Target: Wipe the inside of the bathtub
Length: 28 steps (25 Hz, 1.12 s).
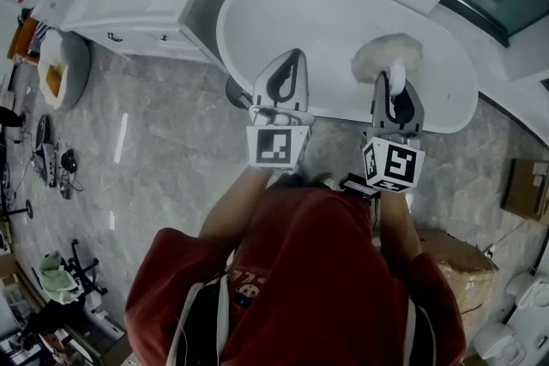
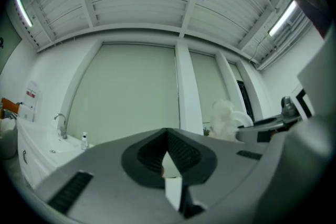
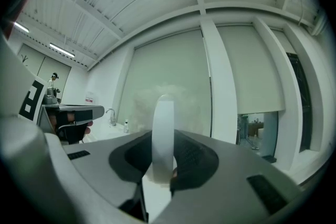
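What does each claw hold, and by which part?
The right claw grips the fluffy duster by its white handle; the left claw is shut and holds nothing.

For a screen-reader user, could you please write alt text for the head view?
Seen from above, a person in a red top holds two grippers at the rim of a white bathtub. The right gripper is shut on the handle of a fluffy duster over the tub's inside; the left gripper is shut and empty.
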Each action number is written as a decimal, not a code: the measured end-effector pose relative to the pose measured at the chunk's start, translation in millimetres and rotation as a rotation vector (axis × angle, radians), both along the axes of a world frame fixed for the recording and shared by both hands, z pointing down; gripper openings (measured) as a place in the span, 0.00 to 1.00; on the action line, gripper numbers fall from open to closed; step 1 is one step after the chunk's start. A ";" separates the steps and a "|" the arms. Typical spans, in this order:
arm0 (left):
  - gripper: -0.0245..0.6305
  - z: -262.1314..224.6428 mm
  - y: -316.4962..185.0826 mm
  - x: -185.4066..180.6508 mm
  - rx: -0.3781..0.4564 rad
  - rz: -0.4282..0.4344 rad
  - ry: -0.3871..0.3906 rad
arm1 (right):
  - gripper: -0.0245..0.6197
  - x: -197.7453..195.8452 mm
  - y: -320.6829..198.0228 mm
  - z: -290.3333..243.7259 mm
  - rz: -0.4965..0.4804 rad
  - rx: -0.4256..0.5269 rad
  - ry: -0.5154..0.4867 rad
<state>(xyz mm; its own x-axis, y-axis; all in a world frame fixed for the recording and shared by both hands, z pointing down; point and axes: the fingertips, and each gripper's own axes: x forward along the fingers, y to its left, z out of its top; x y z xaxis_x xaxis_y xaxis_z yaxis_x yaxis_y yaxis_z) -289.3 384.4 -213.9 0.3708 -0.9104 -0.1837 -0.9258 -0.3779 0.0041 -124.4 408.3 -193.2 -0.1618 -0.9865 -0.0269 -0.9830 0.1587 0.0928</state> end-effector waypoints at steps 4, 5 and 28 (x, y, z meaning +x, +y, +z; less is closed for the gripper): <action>0.06 4.4 -8.1 -21.9 -0.007 0.007 0.005 | 0.18 -25.5 -6.6 4.4 -0.004 -0.009 0.015; 0.06 4.6 -9.4 -26.7 -0.006 0.010 0.012 | 0.18 -31.0 -7.5 5.9 -0.002 -0.012 0.018; 0.06 24.7 -119.2 8.0 -0.003 -0.041 -0.025 | 0.18 7.9 -121.2 37.7 -0.008 -0.043 -0.037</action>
<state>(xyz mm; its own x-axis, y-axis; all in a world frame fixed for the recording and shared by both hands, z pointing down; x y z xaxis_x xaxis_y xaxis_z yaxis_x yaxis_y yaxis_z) -281.4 265.2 -189.2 0.3377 -0.9254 -0.1720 -0.9403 -0.3398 -0.0179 -116.5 287.1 -155.5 -0.1689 -0.9856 0.0089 -0.9844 0.1692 0.0494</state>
